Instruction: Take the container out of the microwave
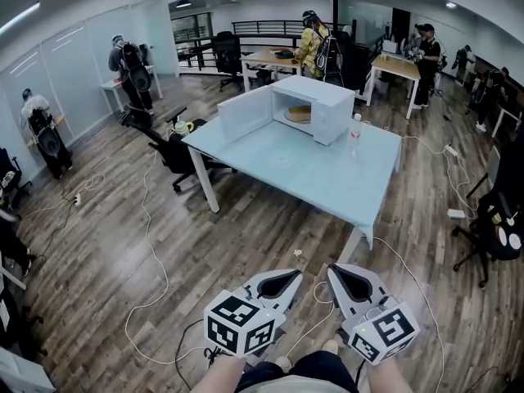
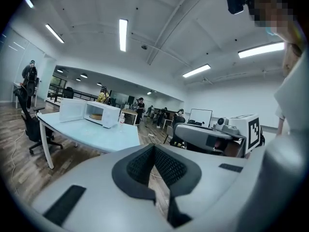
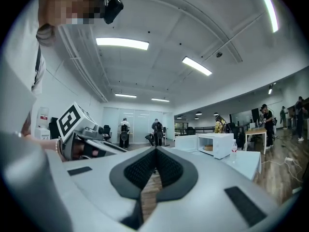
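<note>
The left tongs (image 1: pixel 286 281) and the right tongs (image 1: pixel 344 278) are held low and side by side, just beside each other, both tilted forward over a floor (image 1: pixel 106 244) of brown wood planks. Each is a smooth pale-grey plastic shell that narrows to a point, with black ribbed pads inside. Behind each point sits a white cube (image 1: pixel 241 326) printed with black square markers. On both tongs the pad tips meet at the front, leaving only a narrow wedge-shaped slot behind them. Neither has hold of anything.

Well ahead of both tongs stands a worktop (image 1: pixel 303 174) with a smooth, pale blue-green top and white legs. On its far part sits a boxy white microwave (image 1: pixel 315 105). Its door (image 1: pixel 244 113) is swung wide to the left of the opening. The container (image 1: pixel 299 114) lies inside the cavity, well apart from the tongs: a low, rounded, tan shape, too small to tell what it is made of. The cavity's frame cuts off part of it. A small clear bottle (image 1: pixel 355 129) stands upright just right of the microwave. Thin white cables (image 1: pixel 155 252) loop over the planks between the tongs and the worktop.

The person's forearms are cut off at the bottom edge, and the hands are hidden under the cubes.
</note>
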Demonstrator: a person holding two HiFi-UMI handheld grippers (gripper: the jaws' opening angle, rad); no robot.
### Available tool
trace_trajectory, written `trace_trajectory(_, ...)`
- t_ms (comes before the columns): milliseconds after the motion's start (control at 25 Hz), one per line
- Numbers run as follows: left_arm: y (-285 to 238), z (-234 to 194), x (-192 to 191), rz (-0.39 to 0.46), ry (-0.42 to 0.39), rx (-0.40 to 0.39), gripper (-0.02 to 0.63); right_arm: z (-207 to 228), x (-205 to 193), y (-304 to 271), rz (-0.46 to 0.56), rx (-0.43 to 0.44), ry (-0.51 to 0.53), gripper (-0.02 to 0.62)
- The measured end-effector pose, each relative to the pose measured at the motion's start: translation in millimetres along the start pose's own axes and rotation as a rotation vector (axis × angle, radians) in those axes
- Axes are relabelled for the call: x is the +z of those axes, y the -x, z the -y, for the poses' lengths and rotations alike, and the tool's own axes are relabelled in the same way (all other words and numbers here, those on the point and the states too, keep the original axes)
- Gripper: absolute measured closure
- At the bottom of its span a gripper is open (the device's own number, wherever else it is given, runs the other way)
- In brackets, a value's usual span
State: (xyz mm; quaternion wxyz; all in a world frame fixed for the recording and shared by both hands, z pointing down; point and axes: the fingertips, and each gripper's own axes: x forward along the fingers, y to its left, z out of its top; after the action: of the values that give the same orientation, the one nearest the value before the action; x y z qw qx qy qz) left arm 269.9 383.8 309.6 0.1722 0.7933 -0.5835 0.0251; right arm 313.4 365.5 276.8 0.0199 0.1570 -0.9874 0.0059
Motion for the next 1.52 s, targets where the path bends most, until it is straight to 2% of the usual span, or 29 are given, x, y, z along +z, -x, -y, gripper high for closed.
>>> trace_trajectory(200,-2.6,-4.0,-9.5,-0.013,0.005,0.003,0.592,-5.5,-11.8,-2.5,-0.031,0.013,-0.034,0.586)
trace_trajectory(400,-10.8,-11.0,-12.6,-0.021,0.025,-0.010,0.592,-10.4,-23.8,-17.0,-0.074,0.086,-0.025,0.585)
trace_trajectory(520,-18.9,-23.6,-15.9,-0.037,0.033,0.007,0.592,-3.3,-22.6,-33.2,-0.070,0.110,-0.032,0.586)
trace_trajectory(640,-28.8,-39.9,-16.1,-0.041,0.051,0.036,0.592,11.6,-18.1,-47.2,-0.027,0.098,-0.033,0.586)
trace_trajectory(760,-37.0,-62.4,-19.4,-0.060,0.076,0.075,0.592,32.1,-19.2,-66.9,0.002,0.092,-0.076,0.586)
trace_trajectory(1000,-77.8,-120.2,-5.0,-0.098,0.111,0.133,0.592,87.0,-27.5,-130.0,-0.027,0.130,-0.116,0.586)
trace_trajectory(1280,-147.2,-161.5,48.5,-0.063,0.048,0.144,0.592,155.9,-11.9,-176.3,0.000,0.161,-0.081,0.586)
trace_trajectory(1520,-202.0,-180.5,63.5,-0.066,0.025,0.147,0.592,217.4,-18.1,-196.6,-0.004,0.120,-0.088,0.586)
